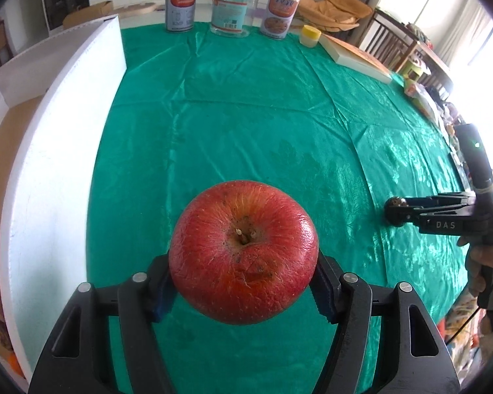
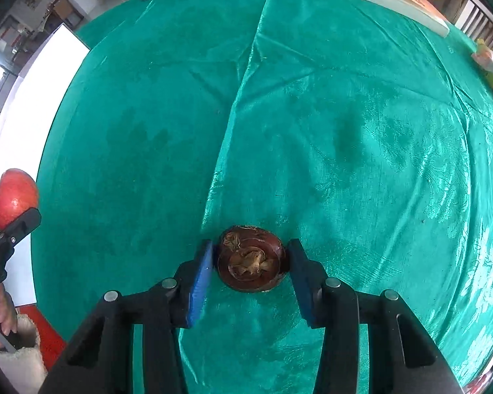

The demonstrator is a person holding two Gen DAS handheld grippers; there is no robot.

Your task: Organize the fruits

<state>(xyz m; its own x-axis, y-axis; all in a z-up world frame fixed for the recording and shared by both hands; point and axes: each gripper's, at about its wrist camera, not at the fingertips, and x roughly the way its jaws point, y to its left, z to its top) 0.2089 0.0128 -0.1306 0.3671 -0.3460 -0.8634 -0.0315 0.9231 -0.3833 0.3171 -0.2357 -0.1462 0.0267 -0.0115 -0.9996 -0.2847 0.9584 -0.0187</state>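
Red apple (image 1: pixel 243 252) clamped aloft — left gripper (image 1: pixel 243 282) tilted down.

Green tablecloth (image 1: pixel 246 115) with two labelled tins (image 1: pixel 180 6), a clear jar (image 1: pixel 230 10), a yellow-lidded pot (image 1: pixel 310 36)

Both views look steeply down past their claws, close over the surface (image 1: pixel 246 115). Each catches the other claw at its edge; both share the cans (image 1: pixel 180 6).

Table under my grippers has a green tablecloth (image 1: pixel 246 115), creased. On it: brown fruit (image 2: pixel 250 262) near me; far edge has two cans (image 1: pixel 180 6), a clear jar (image 1: pixel 231 8), small yellow-lidded pot (image 1: pixel 310 36), a book (image 1: pixel 358 59); white box (image 1: pixel 62 124) on the left.
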